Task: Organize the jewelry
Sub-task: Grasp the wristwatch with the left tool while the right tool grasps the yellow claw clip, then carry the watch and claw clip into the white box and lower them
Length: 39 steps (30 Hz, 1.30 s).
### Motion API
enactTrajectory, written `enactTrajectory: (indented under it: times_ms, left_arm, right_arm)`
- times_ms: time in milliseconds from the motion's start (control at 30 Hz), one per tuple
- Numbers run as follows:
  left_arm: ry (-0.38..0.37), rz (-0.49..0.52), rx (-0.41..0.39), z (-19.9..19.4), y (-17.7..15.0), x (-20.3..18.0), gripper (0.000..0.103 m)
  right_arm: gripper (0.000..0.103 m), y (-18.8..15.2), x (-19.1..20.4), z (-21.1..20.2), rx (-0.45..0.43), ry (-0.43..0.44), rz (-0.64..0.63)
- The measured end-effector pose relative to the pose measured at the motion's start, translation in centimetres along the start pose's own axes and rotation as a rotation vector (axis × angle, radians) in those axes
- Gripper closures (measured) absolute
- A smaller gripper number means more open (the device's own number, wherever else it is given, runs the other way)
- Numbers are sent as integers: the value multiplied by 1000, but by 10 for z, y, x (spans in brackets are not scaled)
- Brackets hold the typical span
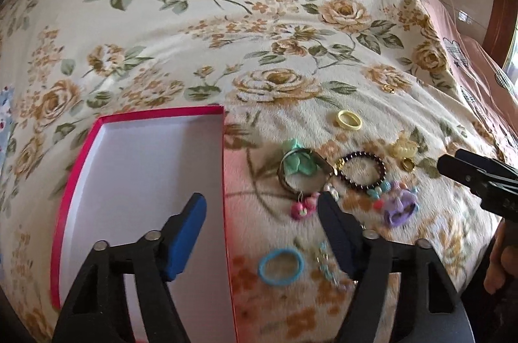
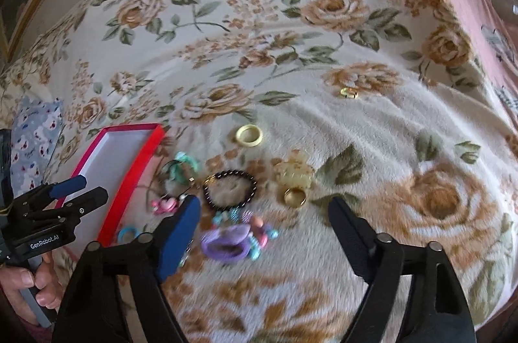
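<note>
So the setup: a red box [image 1: 142, 181] with a white inside sits empty on the floral blanket [image 1: 226, 19] of a bed, and all the jewelry is scattered just beside it on the side toward the right gripper. Nothing's in the box yet, so my read is we're at the very first pick.

Left gripper [image 1: 262, 213] hangs over the box's near edge, jaws moderately wide with nothing between them. Right gripper [image 2: 265, 213] is the same deal — jaws apart, empty, hovering above the pile.

Where stuff lies: the dark beaded bracelet [image 2: 230, 189] is just ahead of the right jaws, toward the blue-padded finger. The gold ring [image 2: 294, 197] sits ahead and roughly between the two fingers, right by a pale yellow clip [image 2: 293, 171]. The purple charm piece [image 2: 226, 244] is closest, low between the jaws but blurry. A yellow ring [image 2: 249, 135] lies further out, and a small gold bit [image 2: 349, 92] well apart from the rest. In the left view the blue hair tie [image 1: 281, 267] sits between the left jaws, near the box wall.

If I were doing it: take one loose piece at a time, start with whatever isn't tangled — the blue tie looks easy. The blanket is plush, so come down straight and pinch the item, not the fluff. The green bow and bangle [image 1: 298, 168] look overlapped, so I'd leave those for later.
</note>
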<state>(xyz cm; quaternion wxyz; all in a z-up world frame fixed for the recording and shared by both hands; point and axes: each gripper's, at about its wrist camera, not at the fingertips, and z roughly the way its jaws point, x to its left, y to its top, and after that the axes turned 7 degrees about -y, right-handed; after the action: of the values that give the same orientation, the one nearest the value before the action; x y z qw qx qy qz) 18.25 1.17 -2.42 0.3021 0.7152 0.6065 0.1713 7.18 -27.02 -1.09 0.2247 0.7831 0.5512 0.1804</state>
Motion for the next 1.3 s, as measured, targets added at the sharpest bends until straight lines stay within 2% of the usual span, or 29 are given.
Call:
enactTrajectory:
  times_ms: [100, 300, 433, 533, 633, 667, 733, 800, 867, 1067, 1300]
  left_arm:
    - [-1, 30, 38, 24, 16, 3, 41]
    - [-13, 101, 110, 68, 40, -2, 46]
    - [-5, 133, 153, 96, 48, -4, 57]
    - [-7, 144, 191, 114, 49, -5, 67]
    - [-22, 145, 210, 124, 49, -7, 68]
    - [-33, 146, 211, 125, 49, -7, 70]
    - [-57, 150, 213, 127, 51, -9, 84]
    - [-76, 149, 218, 128, 48, -10, 89]
    - [-50, 165, 210, 127, 47, -11, 96]
    - [-129, 88, 181, 105, 45, -1, 99]
    - [-157, 27, 132, 77, 38, 8, 99]
  right_arm:
    - [29, 8, -6, 21, 42, -9, 19]
    - [30, 19, -11, 49, 83, -34, 29]
    - [33, 22, -15, 65, 111, -50, 28]
    - [41, 23, -17, 77, 141, -57, 35]
    - [53, 21, -20, 85, 166, -63, 44]
    - [60, 21, -20, 87, 171, -59, 48]
    - [60, 20, -20, 87, 170, -59, 47]
    - [60, 19, -20, 86, 163, -53, 47]
    - [62, 18, -20, 83, 157, -43, 51]
    - [62, 18, -16, 69, 127, -4, 52]
    - [62, 19, -1, 47, 88, 62, 36]
